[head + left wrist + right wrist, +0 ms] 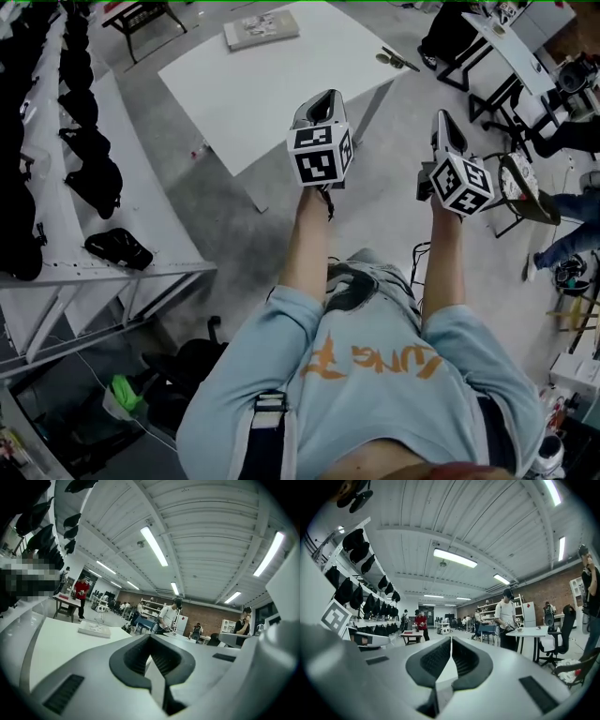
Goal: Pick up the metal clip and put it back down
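Near a white tabletop [253, 84], left gripper [326, 97] and right gripper [442, 119] hang raised, jaws pressed together, empty. Advice: spread one gripper's jaws first, then descend squarely over the likely clip [397, 61].

I see both arms stretched forward, the left gripper [326, 97] over the table's [253, 103] near edge and the right gripper [442, 118] just off its right corner, over the floor. A booklet [261, 29] lies at the table's far edge. Black bags [94, 180] line the rack [150, 234] on the left.
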`<state>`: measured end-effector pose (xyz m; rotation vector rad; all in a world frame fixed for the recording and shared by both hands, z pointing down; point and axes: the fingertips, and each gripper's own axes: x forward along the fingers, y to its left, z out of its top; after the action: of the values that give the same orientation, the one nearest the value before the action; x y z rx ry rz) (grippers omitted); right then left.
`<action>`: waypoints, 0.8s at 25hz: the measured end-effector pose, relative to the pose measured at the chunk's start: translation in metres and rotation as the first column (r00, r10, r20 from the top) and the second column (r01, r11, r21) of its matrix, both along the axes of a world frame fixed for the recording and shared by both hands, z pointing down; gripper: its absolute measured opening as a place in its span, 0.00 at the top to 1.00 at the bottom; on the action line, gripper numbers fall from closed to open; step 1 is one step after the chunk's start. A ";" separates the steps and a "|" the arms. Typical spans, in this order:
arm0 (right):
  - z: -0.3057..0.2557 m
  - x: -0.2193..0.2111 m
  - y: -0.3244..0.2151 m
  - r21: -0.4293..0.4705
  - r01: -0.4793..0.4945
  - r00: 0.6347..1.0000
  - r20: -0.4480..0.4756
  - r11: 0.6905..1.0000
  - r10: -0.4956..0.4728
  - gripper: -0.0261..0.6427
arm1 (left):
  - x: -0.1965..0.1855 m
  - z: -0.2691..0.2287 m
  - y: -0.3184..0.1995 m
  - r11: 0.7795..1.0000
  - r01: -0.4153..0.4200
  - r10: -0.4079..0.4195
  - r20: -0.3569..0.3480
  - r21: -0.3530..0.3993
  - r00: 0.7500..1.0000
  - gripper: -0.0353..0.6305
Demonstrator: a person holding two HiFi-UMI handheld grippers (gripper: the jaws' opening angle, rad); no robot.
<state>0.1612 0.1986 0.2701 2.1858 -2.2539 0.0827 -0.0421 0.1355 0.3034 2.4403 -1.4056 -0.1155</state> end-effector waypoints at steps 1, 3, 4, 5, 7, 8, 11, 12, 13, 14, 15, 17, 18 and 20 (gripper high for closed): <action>0.000 0.002 0.000 -0.002 -0.006 1.000 0.002 1.000 0.006 0.92 | -0.001 0.001 -0.001 1.000 -0.002 0.002 -0.001 -0.001 1.000 0.93; -0.002 0.003 -0.002 0.000 -0.012 1.000 0.003 1.000 0.012 0.92 | 0.001 -0.001 -0.001 1.000 -0.010 0.010 -0.005 0.004 1.000 0.93; -0.004 0.003 -0.003 0.000 -0.011 1.000 0.000 1.000 0.011 0.92 | 0.001 -0.002 -0.002 1.000 -0.012 0.012 -0.010 0.007 1.000 0.93; -0.005 0.001 -0.004 0.001 -0.006 1.000 -0.007 1.000 0.006 0.92 | 0.001 -0.003 -0.003 1.000 -0.013 0.013 -0.016 0.008 1.000 0.93; -0.008 -0.002 -0.009 0.003 0.006 1.000 -0.021 1.000 -0.006 0.92 | -0.001 -0.003 -0.007 1.000 -0.007 0.008 -0.024 0.006 1.000 0.93; -0.009 -0.002 -0.012 0.006 0.011 1.000 -0.024 1.000 -0.011 0.92 | -0.001 -0.003 -0.010 1.000 -0.004 0.004 -0.026 0.006 1.000 0.93; -0.011 0.005 -0.023 0.022 0.011 1.000 -0.012 1.000 -0.011 0.92 | 0.000 -0.005 -0.021 1.000 0.004 -0.004 -0.022 0.016 1.000 0.93; -0.011 0.008 -0.027 0.028 0.011 1.000 -0.004 1.000 -0.011 0.92 | 0.000 -0.007 -0.025 1.000 0.008 -0.007 -0.018 0.021 1.000 0.93; -0.010 0.010 -0.033 0.032 0.013 1.000 0.003 0.999 -0.013 0.92 | 0.001 -0.008 -0.031 1.000 0.012 -0.012 -0.015 0.026 1.000 0.93; -0.009 0.011 -0.039 0.036 0.016 1.000 0.008 0.999 -0.016 0.92 | 0.002 -0.009 -0.037 0.999 0.016 -0.016 -0.011 0.031 1.000 0.93; -0.008 0.013 -0.046 0.039 0.019 1.000 0.013 0.999 -0.020 0.92 | 0.004 -0.010 -0.043 0.999 0.019 -0.018 -0.008 0.034 1.000 0.93; -0.007 0.021 -0.058 0.044 0.021 0.999 0.024 0.999 -0.022 0.92 | 0.013 -0.010 -0.054 0.999 0.016 -0.016 -0.001 0.036 1.000 0.93; -0.006 0.028 -0.064 0.045 0.018 0.999 0.031 0.999 -0.019 0.92 | 0.021 -0.010 -0.059 0.999 0.011 -0.011 0.002 0.036 1.000 0.93; -0.003 0.045 -0.075 0.043 0.004 0.999 0.046 0.999 -0.006 0.92 | 0.038 -0.008 -0.070 0.999 0.002 -0.002 0.013 0.038 1.000 0.93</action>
<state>0.2065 0.1232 0.2675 2.2213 -2.3069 0.0865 -0.0045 0.0653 0.2958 2.4751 -1.4238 -0.1279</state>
